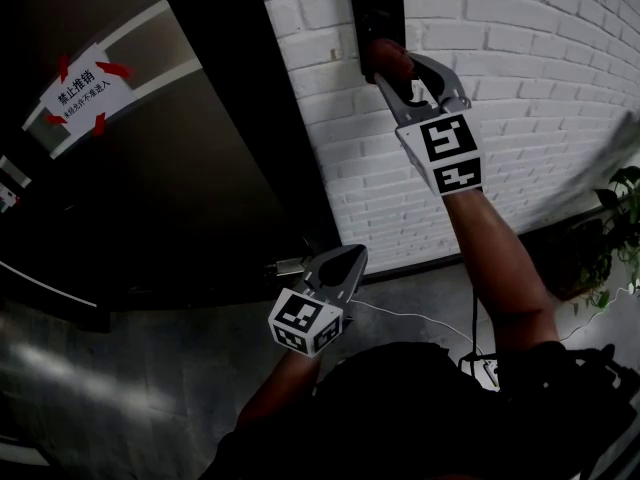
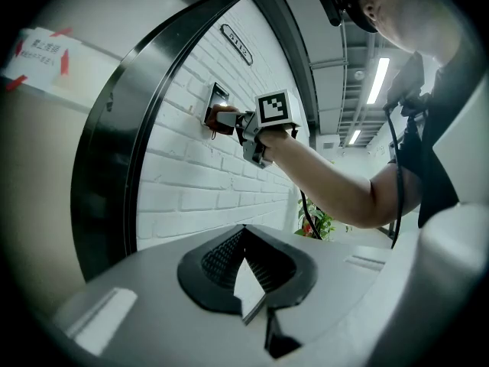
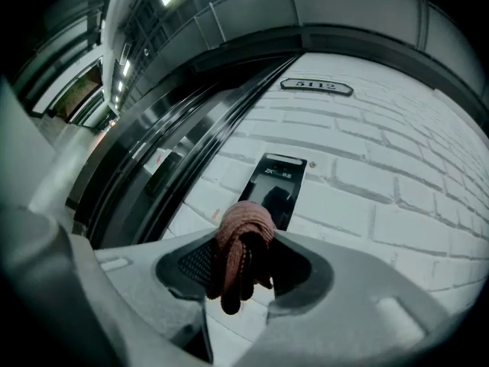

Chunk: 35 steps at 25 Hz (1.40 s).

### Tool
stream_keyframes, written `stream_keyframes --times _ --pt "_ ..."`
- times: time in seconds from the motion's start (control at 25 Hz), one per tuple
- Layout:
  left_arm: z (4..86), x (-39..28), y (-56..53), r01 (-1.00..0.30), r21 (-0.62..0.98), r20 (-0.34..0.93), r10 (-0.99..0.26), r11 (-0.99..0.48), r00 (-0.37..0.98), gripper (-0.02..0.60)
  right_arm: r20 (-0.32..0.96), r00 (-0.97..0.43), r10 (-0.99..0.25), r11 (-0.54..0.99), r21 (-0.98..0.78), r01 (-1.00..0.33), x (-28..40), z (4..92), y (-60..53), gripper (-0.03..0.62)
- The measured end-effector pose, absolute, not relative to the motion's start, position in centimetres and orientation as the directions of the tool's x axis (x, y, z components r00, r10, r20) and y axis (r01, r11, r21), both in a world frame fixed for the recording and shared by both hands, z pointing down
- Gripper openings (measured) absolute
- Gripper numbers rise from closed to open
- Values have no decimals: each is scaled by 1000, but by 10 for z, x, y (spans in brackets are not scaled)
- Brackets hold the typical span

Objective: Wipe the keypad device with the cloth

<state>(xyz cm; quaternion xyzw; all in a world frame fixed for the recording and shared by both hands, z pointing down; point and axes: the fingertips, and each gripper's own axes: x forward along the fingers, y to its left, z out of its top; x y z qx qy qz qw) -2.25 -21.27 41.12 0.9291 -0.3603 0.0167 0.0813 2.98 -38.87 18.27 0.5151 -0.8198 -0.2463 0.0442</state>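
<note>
My right gripper [image 1: 392, 68] is clamped on the bunched middle of a soft, reddish knitted cloth [image 3: 238, 245]. It holds the cloth against the lower end of the glossy black rectangular keypad device [image 3: 276, 183], which is fixed near the left edge of the white brick wall [image 1: 520, 88]. The cloth looks light and pliant, and the hard panel probably needs only gentle pressure. My left gripper [image 1: 345, 268] hangs closed and empty.

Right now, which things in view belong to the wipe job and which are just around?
In the job:
keypad device on the brick wall
cloth, held up at the device
right tool, shut on the cloth

Not in the job:
left tool, shut, empty, held low
dark door with its sign
number plate
plant
</note>
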Motion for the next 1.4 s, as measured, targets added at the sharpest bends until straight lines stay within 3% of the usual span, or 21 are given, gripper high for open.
stream_keyframes --times 1.4 --pt "411 -21 -207 -664 141 88 -659 -734 747 15 -68 -463 -884 393 432 -812 30 230 -389 155"
